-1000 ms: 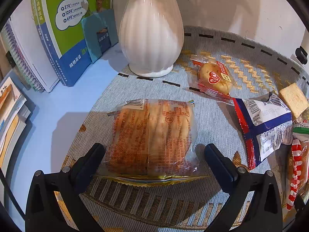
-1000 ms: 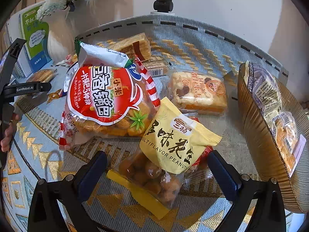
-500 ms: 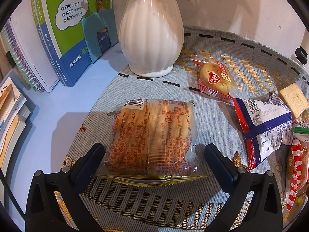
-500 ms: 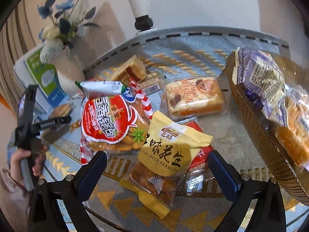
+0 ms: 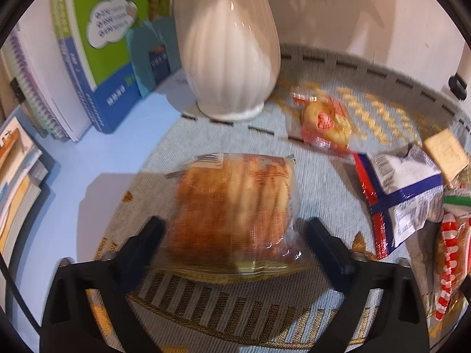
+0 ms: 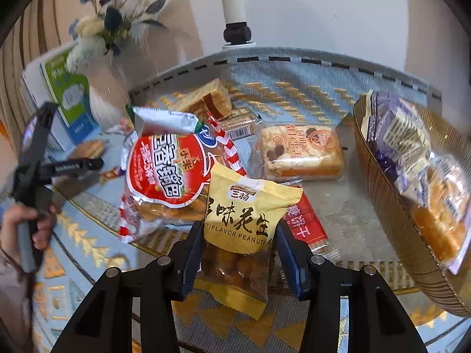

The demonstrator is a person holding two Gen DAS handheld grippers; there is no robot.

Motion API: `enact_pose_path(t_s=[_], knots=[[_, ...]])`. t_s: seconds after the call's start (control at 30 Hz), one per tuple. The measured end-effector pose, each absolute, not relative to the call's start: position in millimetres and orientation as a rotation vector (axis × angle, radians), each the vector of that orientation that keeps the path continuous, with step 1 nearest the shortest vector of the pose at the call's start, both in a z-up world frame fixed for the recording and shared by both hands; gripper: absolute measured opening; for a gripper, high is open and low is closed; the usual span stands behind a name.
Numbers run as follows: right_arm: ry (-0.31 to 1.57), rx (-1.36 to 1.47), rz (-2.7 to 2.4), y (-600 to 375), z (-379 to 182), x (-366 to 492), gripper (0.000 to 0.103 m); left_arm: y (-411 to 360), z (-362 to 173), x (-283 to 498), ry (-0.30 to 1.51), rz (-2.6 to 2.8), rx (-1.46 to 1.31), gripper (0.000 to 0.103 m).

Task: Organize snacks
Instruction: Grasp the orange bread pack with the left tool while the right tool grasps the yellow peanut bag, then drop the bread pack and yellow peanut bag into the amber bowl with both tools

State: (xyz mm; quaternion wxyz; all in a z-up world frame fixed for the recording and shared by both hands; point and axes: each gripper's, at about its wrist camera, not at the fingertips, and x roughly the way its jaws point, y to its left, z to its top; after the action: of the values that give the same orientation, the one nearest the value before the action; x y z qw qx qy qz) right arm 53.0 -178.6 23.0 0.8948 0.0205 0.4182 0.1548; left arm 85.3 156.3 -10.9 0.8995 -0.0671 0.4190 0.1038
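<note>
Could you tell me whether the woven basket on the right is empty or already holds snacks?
It holds snacks: the brown woven basket contains a purple-printed packet and a clear pack of golden pastries.

I see a white ribbed ceramic vase (image 5: 232,58) standing at the far edge of a pale blue woven mat with gold zigzags (image 5: 235,309). From the right side, blue and cream flowers (image 6: 114,20) rise out of it. Left of the vase, a green and blue paperback book (image 5: 97,50) stands upright beside spiral-bound notebooks (image 5: 38,82) on the light blue tabletop (image 5: 73,176). Behind the mat's far edge I see a white post with a black collar (image 6: 235,14) against the wall.
</note>
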Motion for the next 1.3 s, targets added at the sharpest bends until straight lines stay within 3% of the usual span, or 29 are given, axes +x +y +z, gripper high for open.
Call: enact_pose_path(t_s=[0.03, 0.13, 0.97, 1.3], knots=[[0.872, 0.079, 0.346, -182.2, 21.9, 53.4, 0.047, 157.0, -7.6, 80.6, 0.837, 0.163, -0.162, 0.071], [0.873, 0.120, 0.367, -186.1, 21.3, 54.2, 0.047, 153.2, -1.9, 72.9, 0.793, 0.150, -0.150, 0.057], [0.786, 0.235, 0.519, -185.5, 46.4, 39.6, 0.047, 132.2, 24.9, 46.2, 0.613, 0.069, -0.089, 0.055], [0.632, 0.336, 0.539, -229.5, 101.2, 33.5, 0.047, 91.7, 74.8, 22.3, 0.522, 0.011, -0.103, 0.055]])
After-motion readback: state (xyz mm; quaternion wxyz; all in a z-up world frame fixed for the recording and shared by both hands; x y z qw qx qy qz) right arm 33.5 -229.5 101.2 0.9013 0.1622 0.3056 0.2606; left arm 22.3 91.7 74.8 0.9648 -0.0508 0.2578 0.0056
